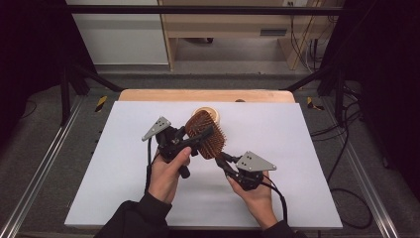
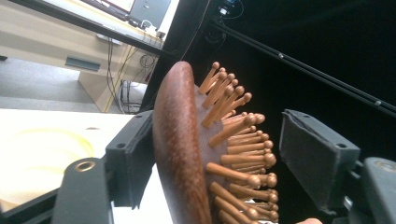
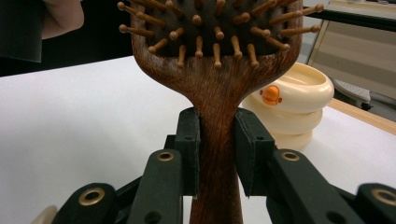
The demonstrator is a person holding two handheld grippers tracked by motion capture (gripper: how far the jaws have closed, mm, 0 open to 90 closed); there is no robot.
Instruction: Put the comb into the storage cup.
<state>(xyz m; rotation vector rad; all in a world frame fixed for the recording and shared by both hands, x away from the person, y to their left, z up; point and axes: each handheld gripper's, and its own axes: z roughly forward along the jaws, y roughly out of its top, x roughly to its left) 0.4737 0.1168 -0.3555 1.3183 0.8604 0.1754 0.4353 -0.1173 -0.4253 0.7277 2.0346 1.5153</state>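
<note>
A brown wooden hairbrush (image 1: 205, 135) with peg bristles is held up above the white table (image 1: 114, 193). My right gripper (image 1: 221, 158) is shut on its handle (image 3: 217, 135), both pads pressed against the wood. My left gripper (image 1: 202, 136) straddles the brush head (image 2: 177, 144). One pad (image 2: 133, 163) touches the smooth back, while the other pad (image 2: 310, 156) stands apart from the bristle tips (image 2: 247, 161), so this gripper is open. The bristles face my right gripper view's camera (image 3: 210, 32).
A cream stacked round holder (image 1: 206, 113) with a small orange figure (image 3: 271, 94) stands on the table behind the brush. The wooden table edge (image 1: 208, 95) runs along the back. Black frame bars and cables flank the table.
</note>
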